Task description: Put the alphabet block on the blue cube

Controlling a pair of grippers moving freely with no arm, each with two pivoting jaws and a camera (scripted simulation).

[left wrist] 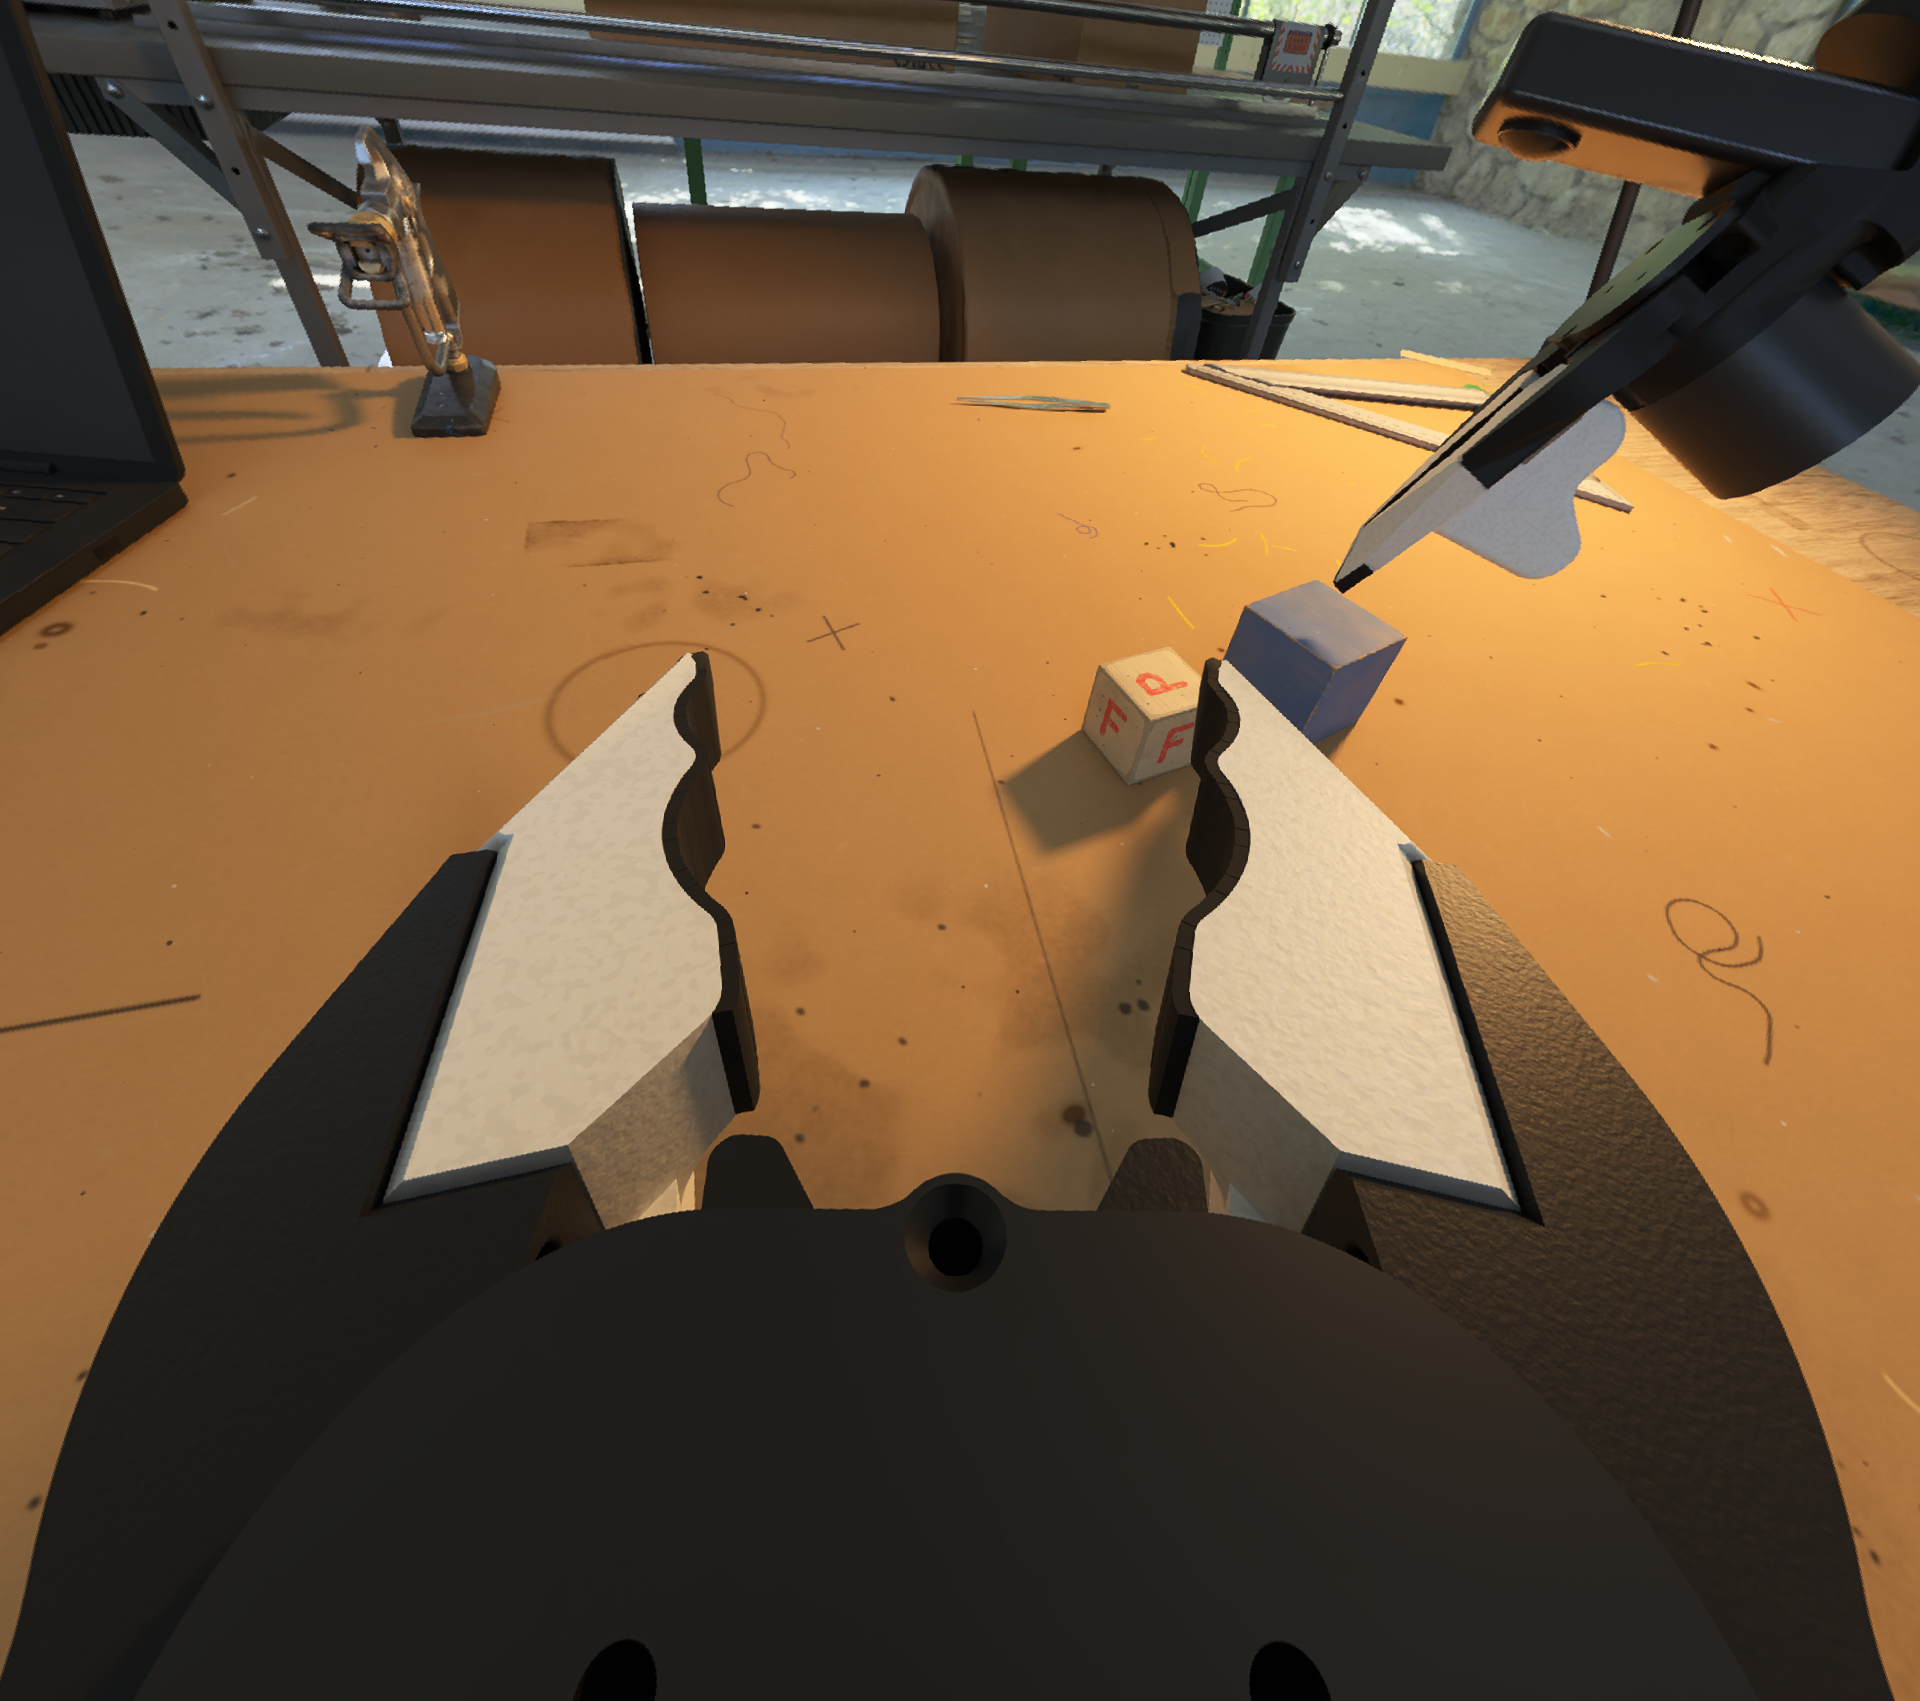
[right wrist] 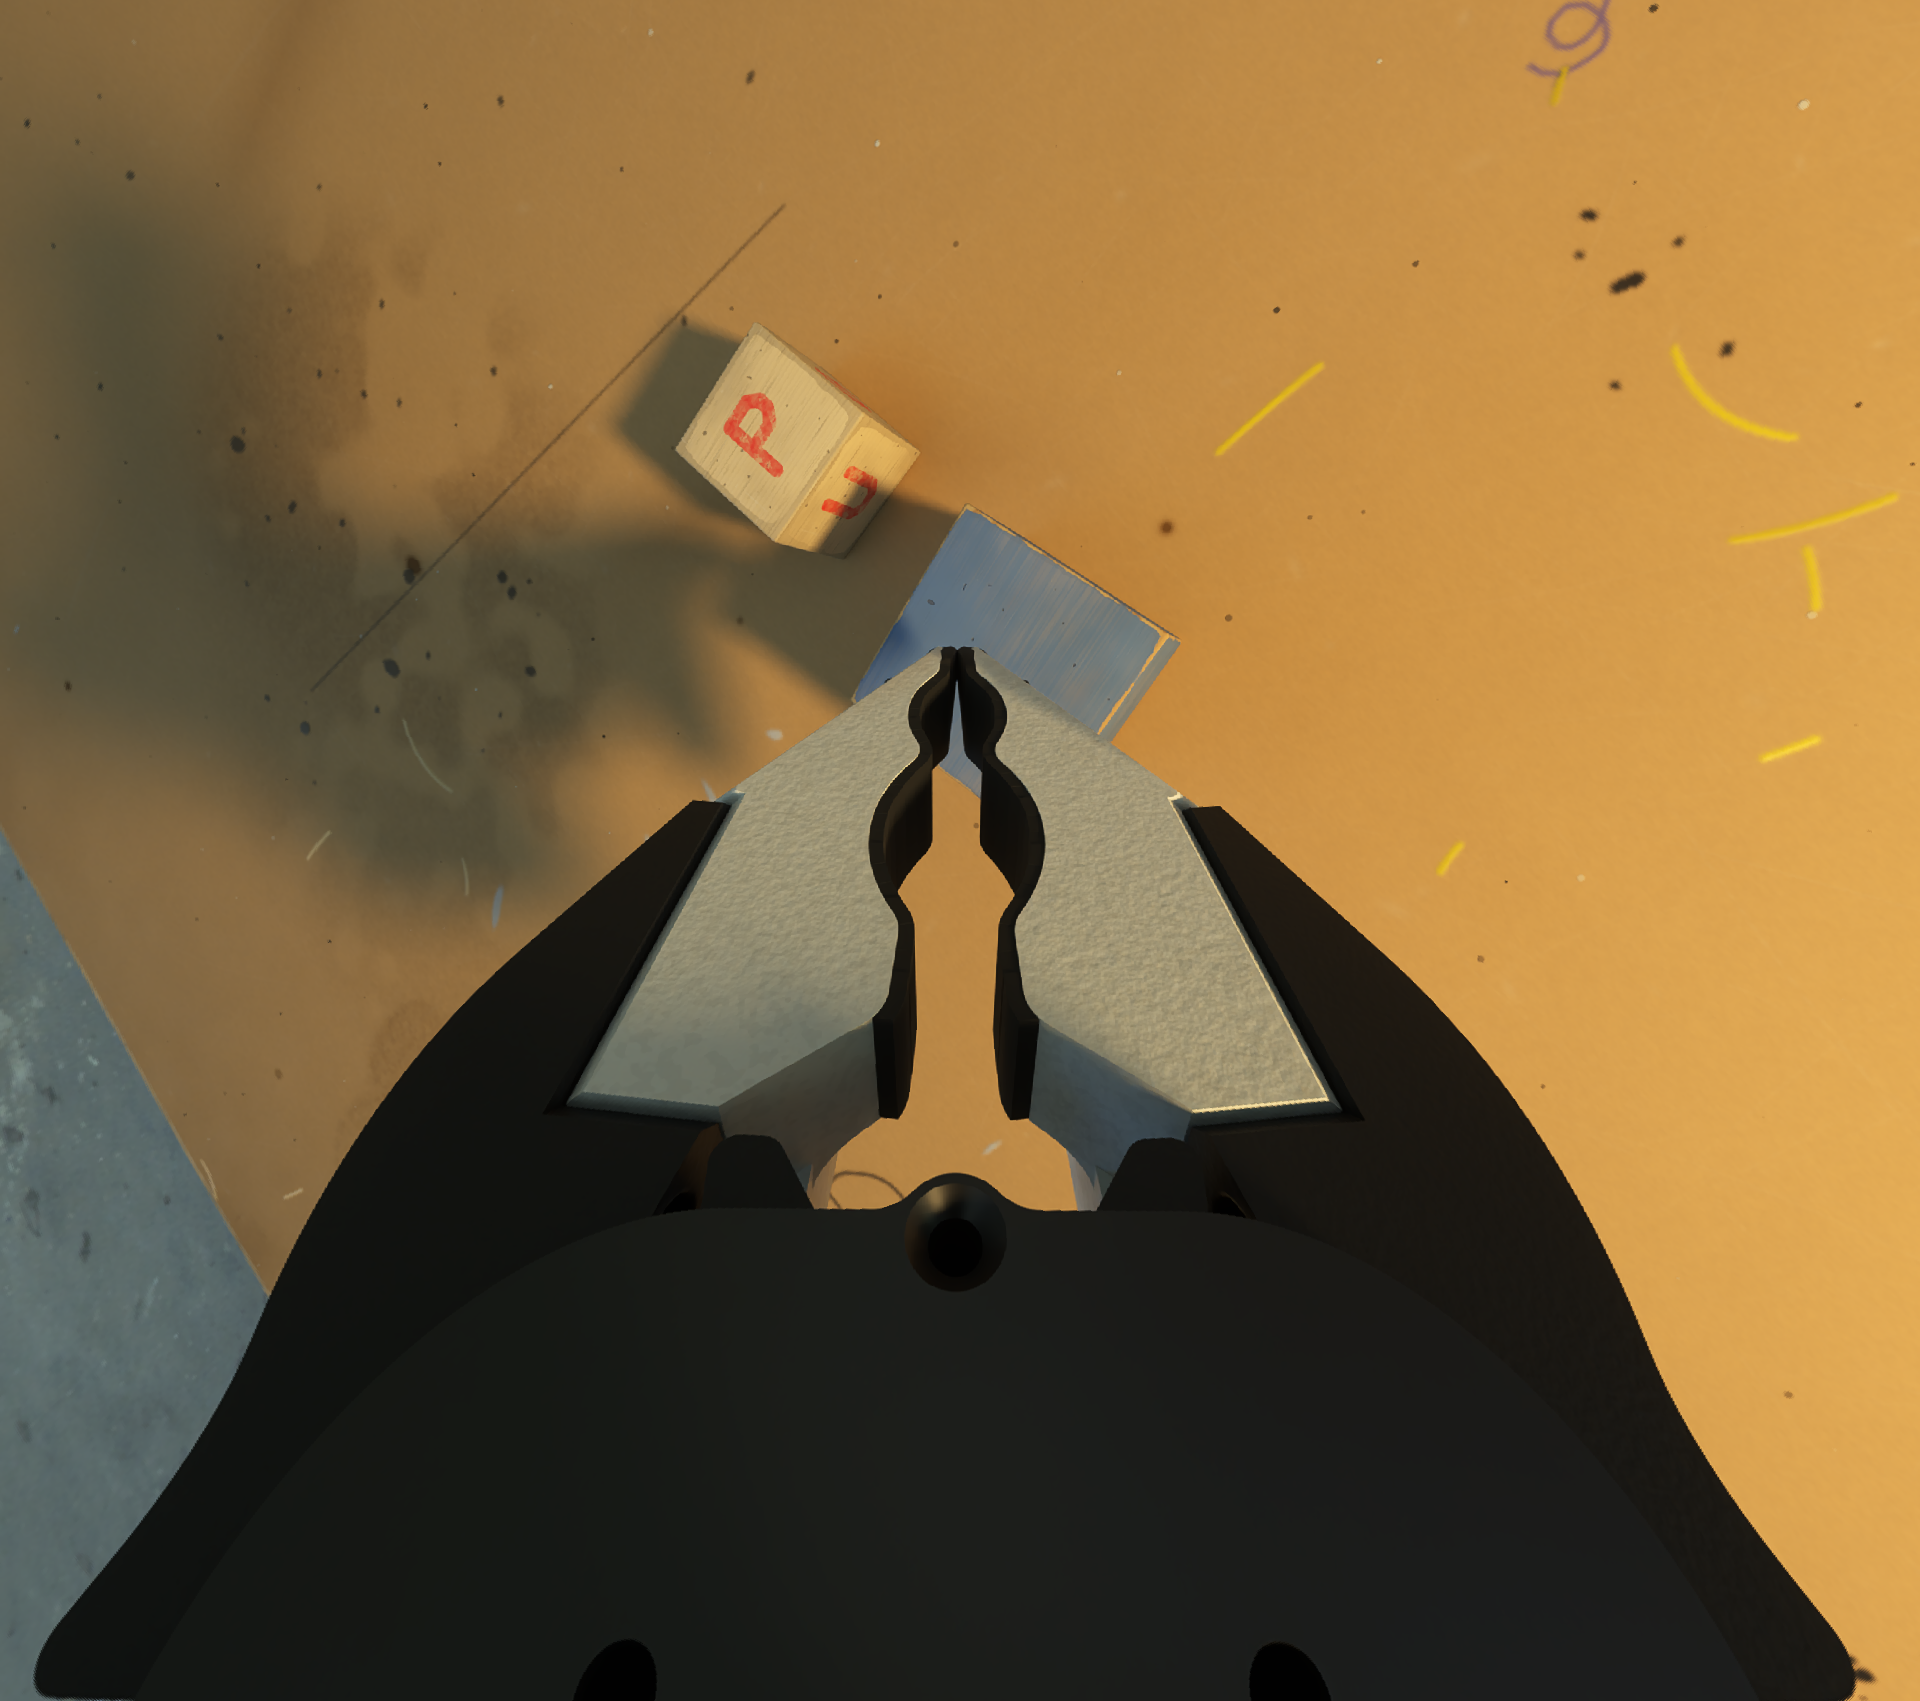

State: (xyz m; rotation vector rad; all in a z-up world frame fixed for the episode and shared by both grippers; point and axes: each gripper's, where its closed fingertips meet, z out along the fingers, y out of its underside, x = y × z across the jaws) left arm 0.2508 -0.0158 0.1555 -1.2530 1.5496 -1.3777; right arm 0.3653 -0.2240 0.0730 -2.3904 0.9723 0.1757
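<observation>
The alphabet block (left wrist: pixel 1141 714) sits on the orange table (left wrist: pixel 935 508) just beside the blue cube (left wrist: pixel 1314 654), on the cube's left in the left wrist view, with a narrow gap showing between them from above. It is a pale wooden cube, so it has no long axis; it stands turned corner-on, one vertical edge facing the left gripper (left wrist: pixel 954 685). Red letters mark its faces.

The left gripper hangs low over the table, short of the cube, its jaws spread wide and empty; its right finger (left wrist: pixel 1299 903) covers the cube's lower left corner and part of the block's right face.

The right gripper (right wrist: pixel 956 659) points down over the cube, jaws pressed together at the tips with nothing between them. Whether the tips touch the cube's top is unclear. It hides the cube's near part (right wrist: pixel 1023 612).
</observation>
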